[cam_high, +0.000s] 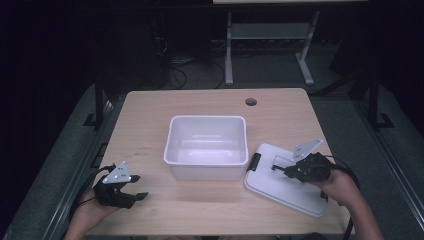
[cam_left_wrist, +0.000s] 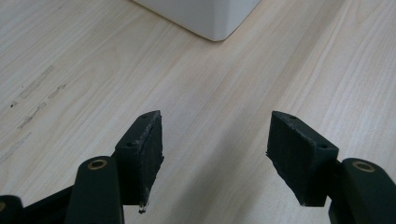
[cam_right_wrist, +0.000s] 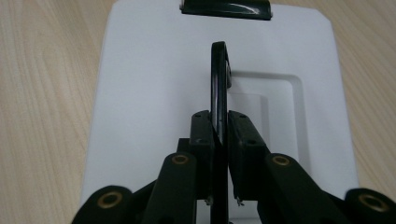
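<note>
Pale wood grain is running across the table (cam_high: 150, 120) where I am working, with a dark floor lying beyond it. My right claw (cam_right_wrist: 219, 126) is pinching the thin black handle (cam_right_wrist: 218, 70) standing upright from the white lid (cam_right_wrist: 140, 93); my two black pads are pressing flat against its sides. That lid is a smooth, matt plastic rectangle with rounded corners and a shallow recessed panel under the handle, and a glossy black latch (cam_right_wrist: 225, 8) is sitting at its far edge. It is lying flat on the table just right of the white bin (cam_high: 206, 147), a smooth-walled open tub resting mid-table. My left claw (cam_left_wrist: 215, 144) is hanging about half open over bare wood near the table's front left, holding and touching nothing, its square pads showing a rough, worn surface.
</note>
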